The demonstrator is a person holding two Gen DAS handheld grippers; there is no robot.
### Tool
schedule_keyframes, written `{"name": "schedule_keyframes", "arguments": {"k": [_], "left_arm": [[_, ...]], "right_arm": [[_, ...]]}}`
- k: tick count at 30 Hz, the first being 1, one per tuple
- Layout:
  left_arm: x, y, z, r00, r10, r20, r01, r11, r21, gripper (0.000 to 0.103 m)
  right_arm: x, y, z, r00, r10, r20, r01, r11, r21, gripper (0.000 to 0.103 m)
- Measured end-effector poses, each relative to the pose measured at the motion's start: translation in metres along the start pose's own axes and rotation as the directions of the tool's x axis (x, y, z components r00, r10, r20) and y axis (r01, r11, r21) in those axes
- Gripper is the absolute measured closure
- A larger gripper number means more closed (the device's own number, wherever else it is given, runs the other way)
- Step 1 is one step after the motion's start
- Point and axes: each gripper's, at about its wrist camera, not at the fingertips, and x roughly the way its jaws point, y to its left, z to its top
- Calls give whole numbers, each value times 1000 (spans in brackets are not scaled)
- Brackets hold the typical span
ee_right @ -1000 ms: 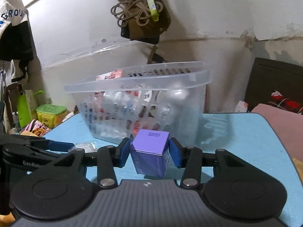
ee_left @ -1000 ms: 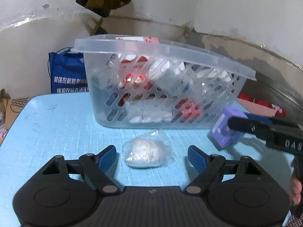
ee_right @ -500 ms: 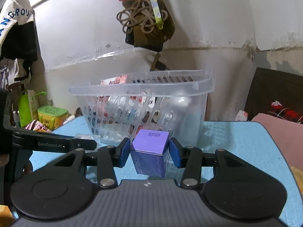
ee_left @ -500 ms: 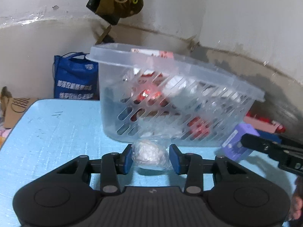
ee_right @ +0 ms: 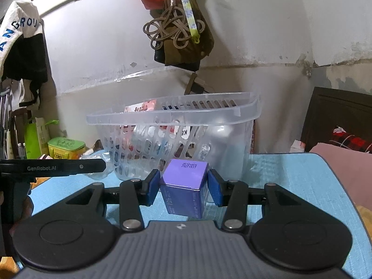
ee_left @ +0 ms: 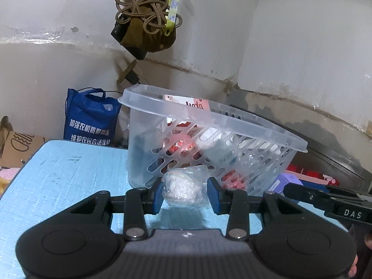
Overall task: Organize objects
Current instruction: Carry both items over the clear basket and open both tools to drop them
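Note:
My left gripper (ee_left: 184, 196) is shut on a clear plastic bag of white stuff (ee_left: 182, 189) and holds it above the blue table (ee_left: 65, 176), just in front of the clear slotted basket (ee_left: 209, 127). My right gripper (ee_right: 183, 186) is shut on a purple box (ee_right: 184, 187) and holds it above the table in front of the same basket (ee_right: 176, 118). The basket holds several packets. The purple box (ee_left: 282, 181) and the right gripper's body show at the right in the left wrist view. The left gripper's body (ee_right: 53, 166) shows at the left in the right wrist view.
A blue shopping bag (ee_left: 90, 118) stands behind the table's far left edge. A bundle of cord and cloth (ee_left: 148, 23) hangs on the wall above the basket. A green box (ee_right: 66, 148) sits left of the table, a pink cloth (ee_right: 341, 153) to the right.
My left gripper has closed on the plastic bag and lifted it off the table toward the basket. My right gripper has risen a little with the purple box.

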Motion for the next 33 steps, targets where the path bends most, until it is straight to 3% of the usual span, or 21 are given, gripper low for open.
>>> {"name": "schedule_keyframes", "arguments": {"k": [11, 16, 19, 23, 26, 29, 33], "left_arm": [[-10, -3, -1, 998, 33, 54, -34, 999, 8, 60], [-21, -8, -3, 992, 63, 113, -65, 998, 14, 60], [-40, -5, 4, 991, 57, 125, -59, 998, 11, 60], [-83, 6, 26, 984, 54, 169, -54, 999, -8, 60], [-93, 5, 43, 985, 36, 168, -36, 999, -7, 60], [-90, -7, 69, 984, -13, 177, 10, 1000, 18, 61], [-58, -35, 121, 985, -67, 159, 58, 997, 59, 61]], "right_arm": [[-2, 1, 0, 1000, 4, 16, -4, 1000, 1, 55], [-9, 15, -1, 998, 11, 65, -7, 998, -65, 55], [-16, 13, 5, 997, 39, 65, -36, 999, -41, 55], [-57, 10, 19, 991, 16, 132, -6, 997, -71, 55], [-71, 4, 35, 988, 34, 149, -27, 998, -49, 55], [-69, 1, 59, 986, 23, 164, -15, 999, -46, 55], [-38, -4, 106, 990, 36, 139, -32, 999, -29, 55]]}}
